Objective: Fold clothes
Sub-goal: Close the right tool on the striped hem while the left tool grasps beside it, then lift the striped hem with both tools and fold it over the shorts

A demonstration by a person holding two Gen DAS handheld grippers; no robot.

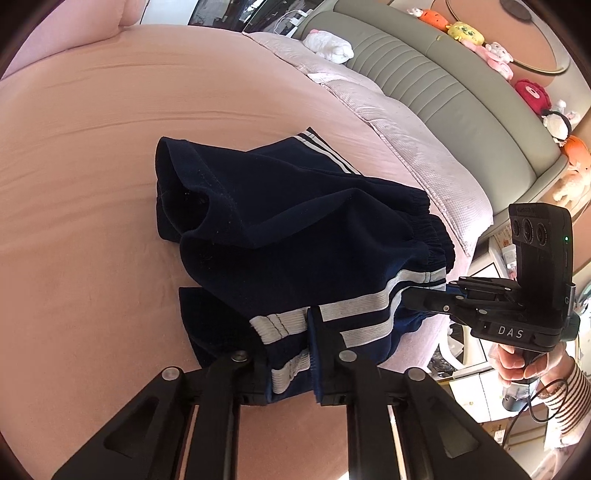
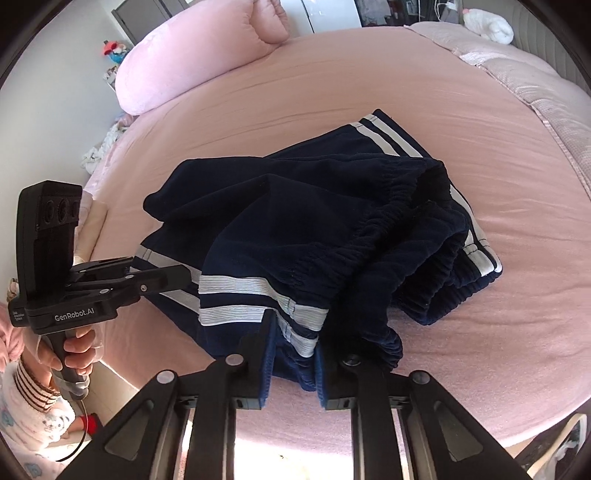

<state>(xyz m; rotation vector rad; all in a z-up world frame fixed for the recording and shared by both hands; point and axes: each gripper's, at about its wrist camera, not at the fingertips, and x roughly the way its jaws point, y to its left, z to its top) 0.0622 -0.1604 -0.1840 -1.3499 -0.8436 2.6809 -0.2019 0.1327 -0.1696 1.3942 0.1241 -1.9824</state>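
Observation:
Navy trousers [image 1: 295,221] with white side stripes and an elastic waistband lie bunched and partly folded on the pink bed sheet [image 1: 92,147]. In the left wrist view my left gripper [image 1: 286,332] is shut on a striped edge at the near side. My right gripper [image 1: 410,297] comes in from the right and pinches the striped waistband corner. In the right wrist view the trousers [image 2: 295,206] fill the middle. There my right gripper [image 2: 295,339] holds striped fabric and waistband between its fingers. My left gripper [image 2: 184,275] grips the striped side at the left.
A pink pillow [image 2: 192,55] lies at the far left of the bed. A quilted pink blanket [image 1: 417,147] and a grey-green padded headboard [image 1: 443,74] run along the right, with plush toys [image 1: 465,33] above. The bed's near edge [image 2: 480,424] is just below the right gripper.

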